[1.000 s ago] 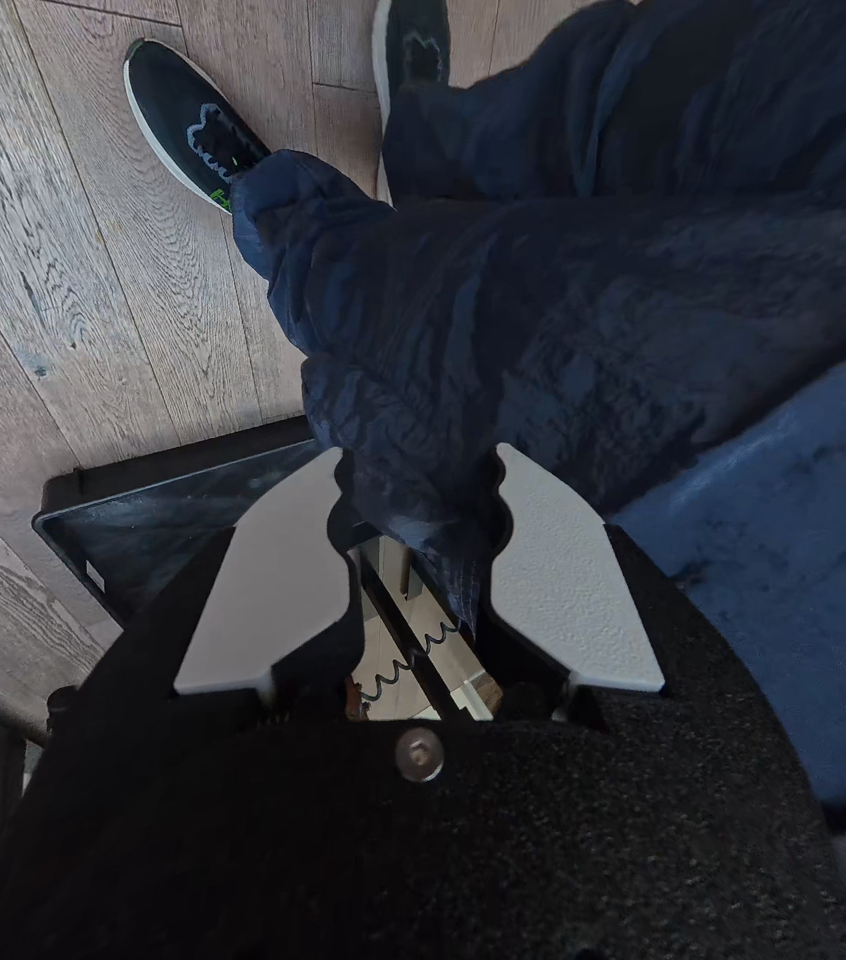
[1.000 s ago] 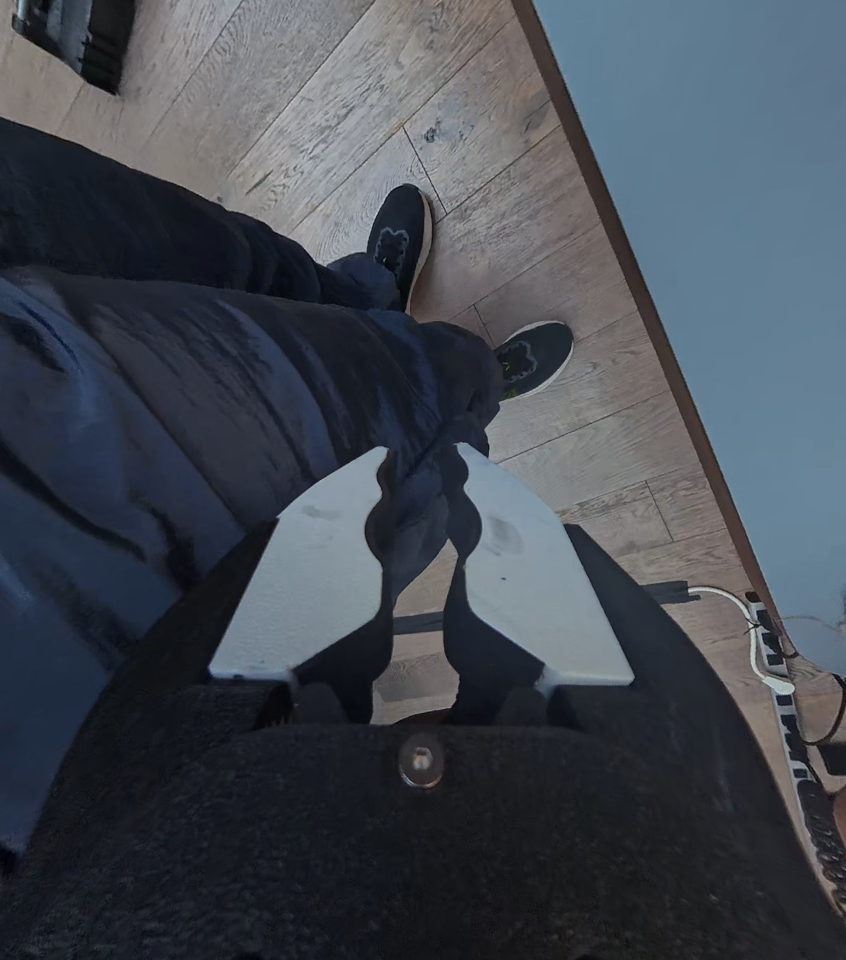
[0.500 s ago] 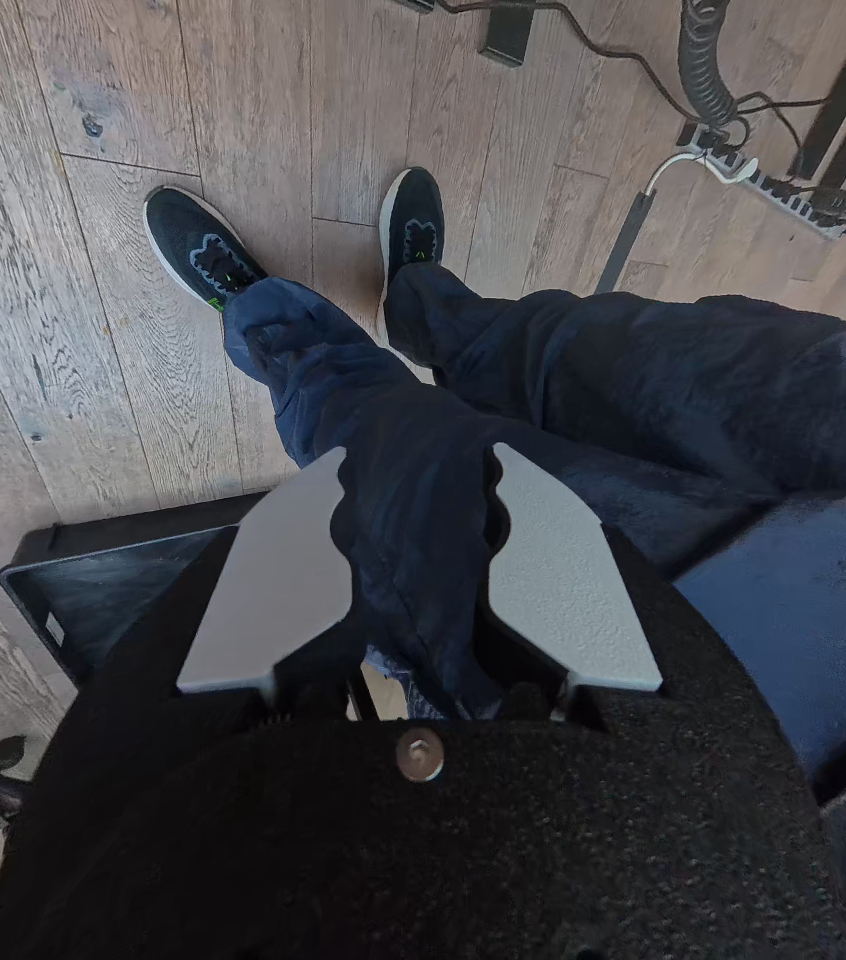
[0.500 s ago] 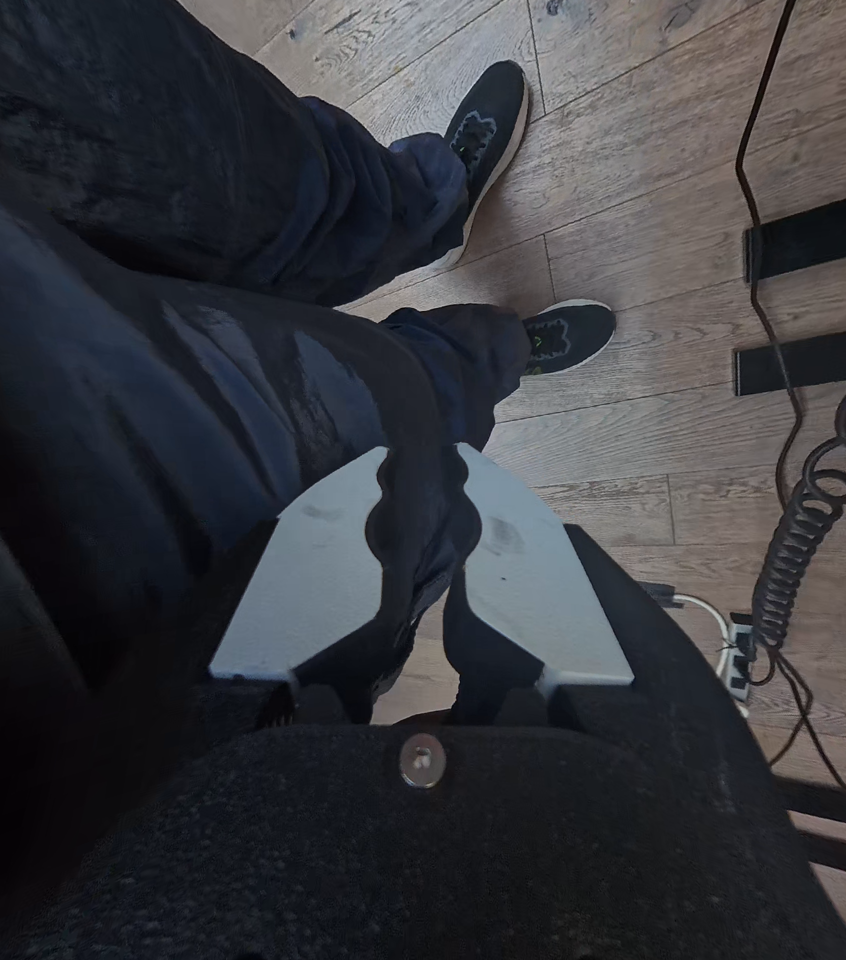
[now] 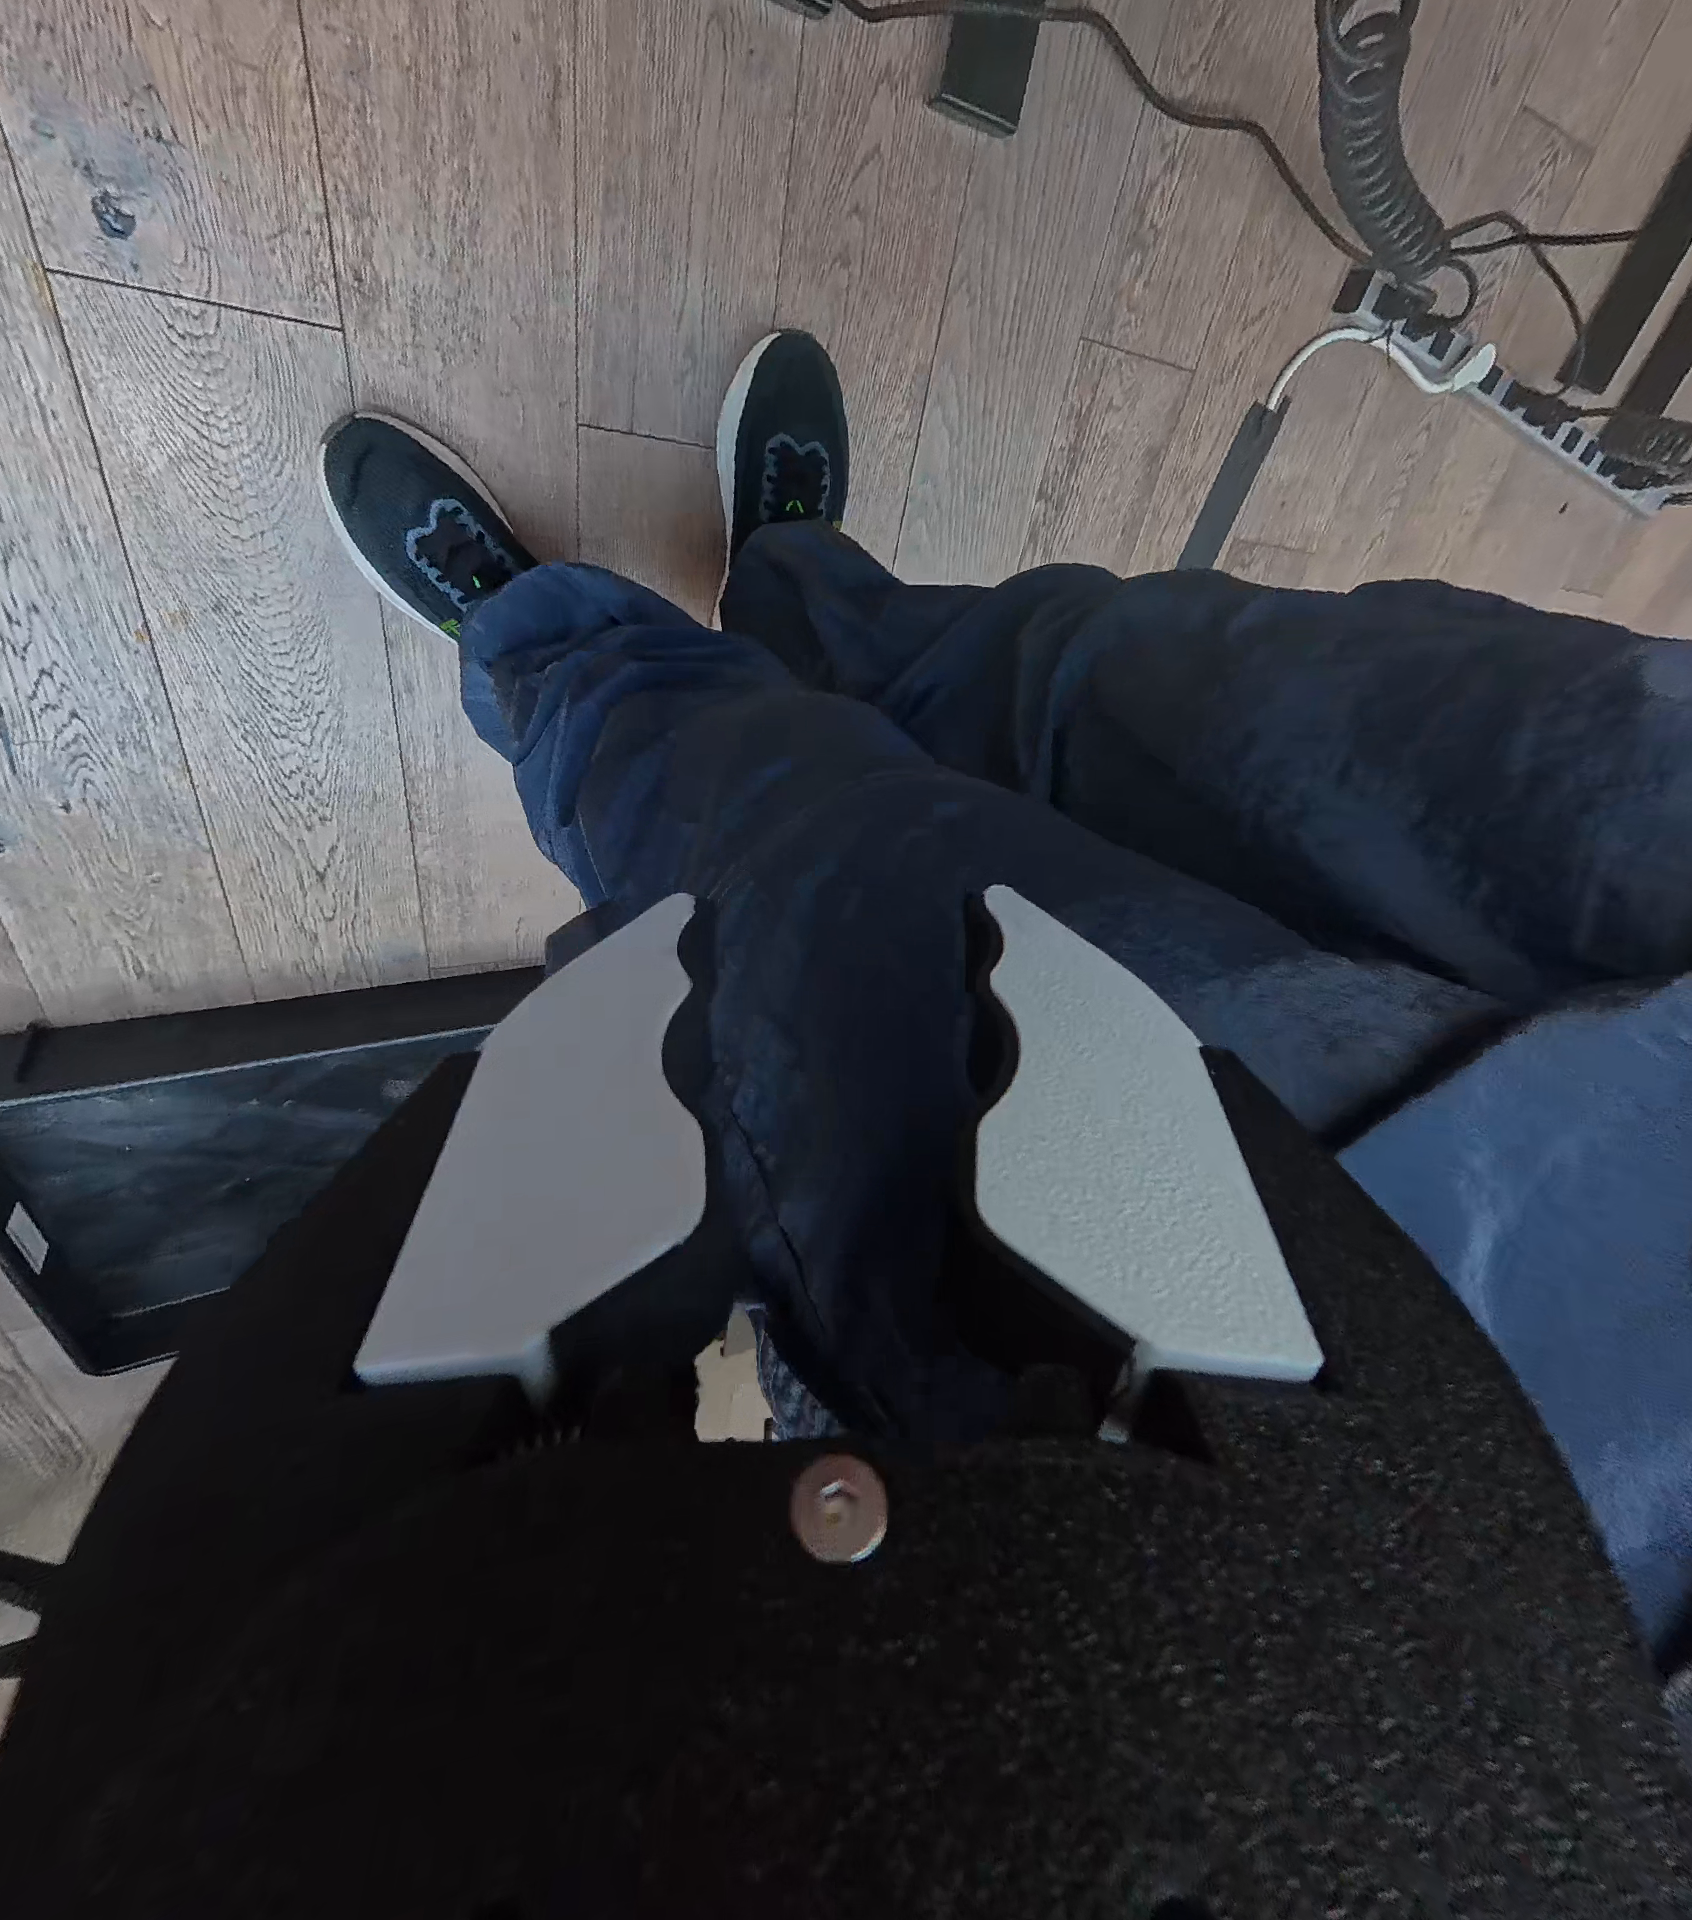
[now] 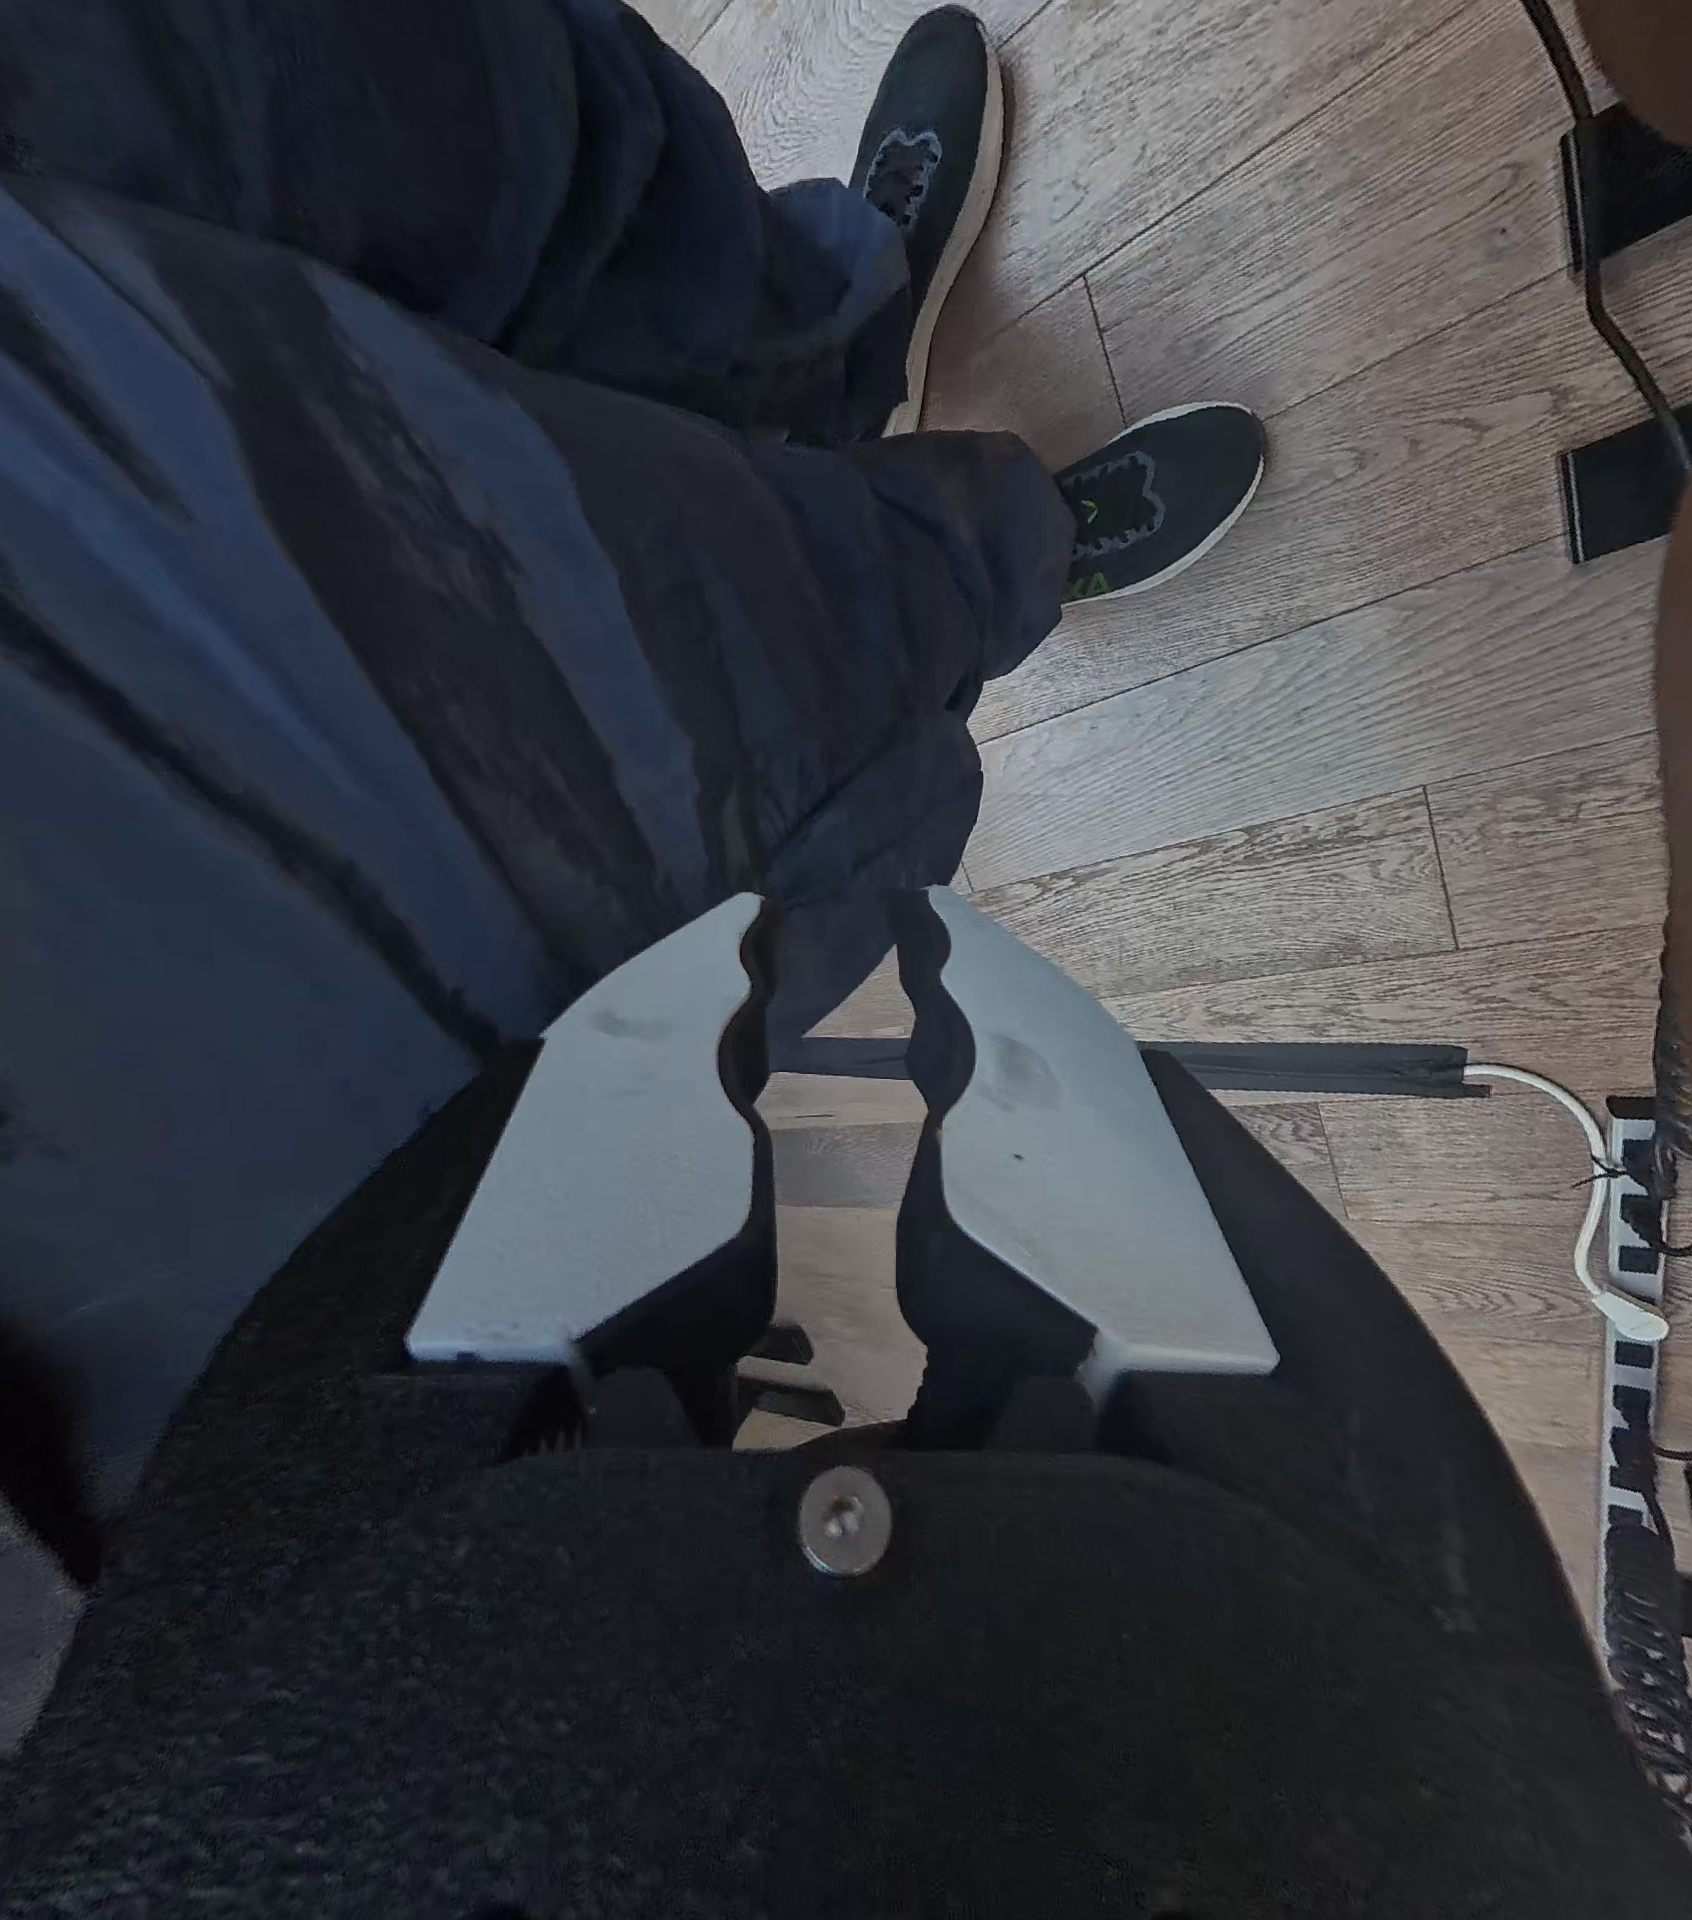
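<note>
- Left wrist view: left gripper (image 5: 831,935) gapes wide, empty, above the person's navy trouser leg (image 5: 821,831); black tray (image 5: 146,1164) edge lies left on wooden floor (image 5: 198,727).
- Right wrist view: right gripper (image 6: 837,914) stands partly apart, empty, beside the trouser hem (image 6: 873,810); power strip (image 6: 1631,1299) lies right, bare floor between.

The left gripper (image 5: 831,925) points down over a person's dark blue trousers (image 5: 1081,748), jaws apart, nothing held. Two black shoes (image 5: 421,525) rest on the wood floor (image 5: 146,416). A black tray (image 5: 21,1184), perhaps, lies left; power strip (image 5: 1507,400) upper right.
</note>
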### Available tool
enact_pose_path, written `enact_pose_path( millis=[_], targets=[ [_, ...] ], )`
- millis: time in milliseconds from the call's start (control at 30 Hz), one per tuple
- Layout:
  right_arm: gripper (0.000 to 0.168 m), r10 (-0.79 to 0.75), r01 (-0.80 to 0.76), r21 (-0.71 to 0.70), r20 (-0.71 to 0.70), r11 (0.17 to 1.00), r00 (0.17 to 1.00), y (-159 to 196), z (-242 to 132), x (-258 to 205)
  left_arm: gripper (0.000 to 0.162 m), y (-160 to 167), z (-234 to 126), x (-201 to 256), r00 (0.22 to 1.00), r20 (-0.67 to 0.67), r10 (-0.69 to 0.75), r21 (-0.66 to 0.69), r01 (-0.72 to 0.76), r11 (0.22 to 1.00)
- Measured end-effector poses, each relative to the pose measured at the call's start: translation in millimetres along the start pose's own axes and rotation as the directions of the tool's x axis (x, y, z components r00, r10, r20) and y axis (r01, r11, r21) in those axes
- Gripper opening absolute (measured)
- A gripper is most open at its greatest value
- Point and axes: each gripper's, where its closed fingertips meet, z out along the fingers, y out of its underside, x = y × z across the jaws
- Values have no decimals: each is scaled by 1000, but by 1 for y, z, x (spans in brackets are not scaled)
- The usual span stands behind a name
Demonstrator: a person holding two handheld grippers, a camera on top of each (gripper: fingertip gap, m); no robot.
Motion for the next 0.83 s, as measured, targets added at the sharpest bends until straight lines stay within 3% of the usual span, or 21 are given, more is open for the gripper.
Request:
enact_pose_path(
  millis=[33, 267, 500, 833],
  targets=[
    [23, -2, 2, 1, -5, 1000, 1000, -1, 0, 1, 47, 0, -1, 0, 1000, -4, 1, -11, -1, 1000],
    [24, 65, -58, 84, -83, 995, 994, -35, 1, 6, 48, 3, -9, -9, 992, 41, 117, -101, -112, 989],
    [27, -31, 36, 32, -127, 999, 991, -57, 7, 1, 48, 4, -13, -10, 992, 18, 126, -92, -124, 988],
    [28, -27, 33, 40, -133, 999, 991, -73, 6, -3, 48, 21, -11, -26, 996, 2, 87, -116, -87, 990]
  ],
)
